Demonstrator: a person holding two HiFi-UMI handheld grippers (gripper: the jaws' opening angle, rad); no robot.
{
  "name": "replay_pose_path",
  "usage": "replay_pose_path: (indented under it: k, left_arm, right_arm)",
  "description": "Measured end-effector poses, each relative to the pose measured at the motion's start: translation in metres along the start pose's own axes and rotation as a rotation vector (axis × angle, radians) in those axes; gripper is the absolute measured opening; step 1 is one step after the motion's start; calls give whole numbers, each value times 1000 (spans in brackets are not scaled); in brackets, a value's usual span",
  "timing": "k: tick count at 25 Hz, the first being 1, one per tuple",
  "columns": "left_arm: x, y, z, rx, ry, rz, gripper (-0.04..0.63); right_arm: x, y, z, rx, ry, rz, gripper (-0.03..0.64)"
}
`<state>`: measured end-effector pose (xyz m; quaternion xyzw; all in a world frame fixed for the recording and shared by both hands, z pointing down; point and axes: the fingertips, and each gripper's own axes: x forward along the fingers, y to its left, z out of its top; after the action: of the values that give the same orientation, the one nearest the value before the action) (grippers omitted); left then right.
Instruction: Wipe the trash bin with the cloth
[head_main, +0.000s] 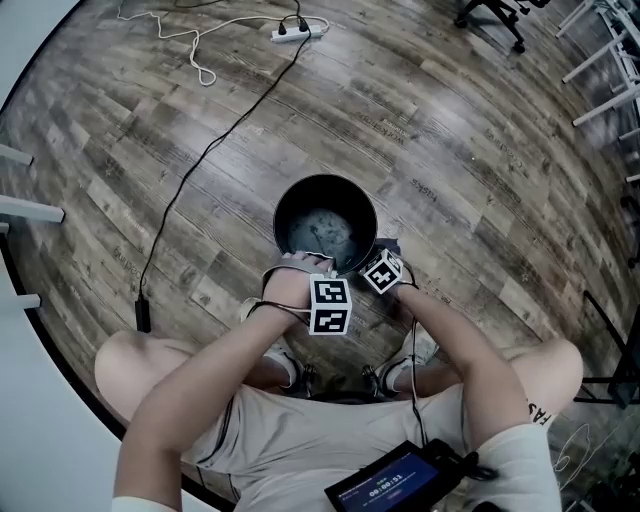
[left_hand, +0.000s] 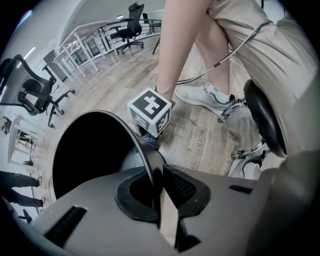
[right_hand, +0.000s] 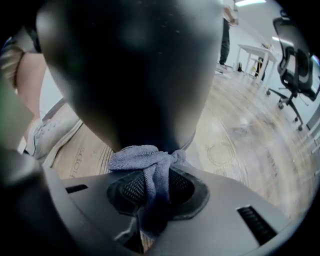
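The left gripper (left_hand: 159, 175) points steeply down with its jaws pinched on the thin rim of the trash bin (left_hand: 107, 150), one pad inside the wall and one outside. The right gripper (right_hand: 152, 192) has its jaws clamped on a bunched grey-blue cloth (right_hand: 145, 160), and the free folds of that cloth press against the dark outer wall of the bin just above the pads. From the head view, the round black bin stands upright on the wood floor (head_main: 470, 160), slightly above the middle of the picture, with its mouth open and a dull grey bottom showing inside. The left gripper meets the rim at about 7 o'clock and the right gripper sits against the outside at about 5 o'clock, so the two are close together at the near edge. The person sits just behind the bin at 6 o'clock, knees spread to either side, with a dark screen (head_main: 395, 485) on the lap. A power strip (head_main: 298, 32) with its cables lies well away at 12 o'clock, and an office chair (head_main: 495, 15) stands at 1 o'clock. In the left gripper view, a white shoe (left_hand: 205, 95) rests on the floor beyond the bin.
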<state>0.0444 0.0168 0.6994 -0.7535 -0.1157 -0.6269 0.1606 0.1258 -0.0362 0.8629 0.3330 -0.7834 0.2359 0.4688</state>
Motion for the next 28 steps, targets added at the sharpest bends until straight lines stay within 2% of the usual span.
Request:
replay_pose_path:
  k: [3, 4, 6, 9, 12, 15, 19, 23, 26, 28]
  left_arm:
    - [1, -1, 2, -4, -12, -24, 35]
    - [0, -2, 3, -2, -18, -38, 51]
    - [-5, -5, 7, -2, -32, -59, 145]
    - [-20, -6, 13, -4, -35, -60, 164]
    - [-36, -4, 6, 20, -12, -22, 169]
    - [-46, -12, 5, -24, -47, -41, 182]
    - [-55, -18, 8, -68, -73, -59, 207]
    - [-62, -27, 14, -76, -86, -59, 239]
    - [-85, -29, 27, -82, -150, -29, 256]
    - [-108, -25, 36, -85, -222, 21, 262]
  right_arm:
    - [-1, -4, -5, 69, 51, 25, 75]
    - [-8, -5, -8, 74, 83, 31, 75]
    - [-30, -11, -11, 90, 129, 37, 75]
    - [-71, -31, 1, 86, 108, 24, 75]
    - [-120, -54, 37, 46, -1, 10, 75]
    - [-174, -66, 79, 31, -126, -2, 75]
    - [-256, -75, 151, 55, -359, -56, 75]
    - [-334, -61, 208, 50, -572, -80, 75]
    - [-387, -43, 235, 3, -701, -106, 75]
    - [-419, -31, 248, -29, -782, -136, 75]
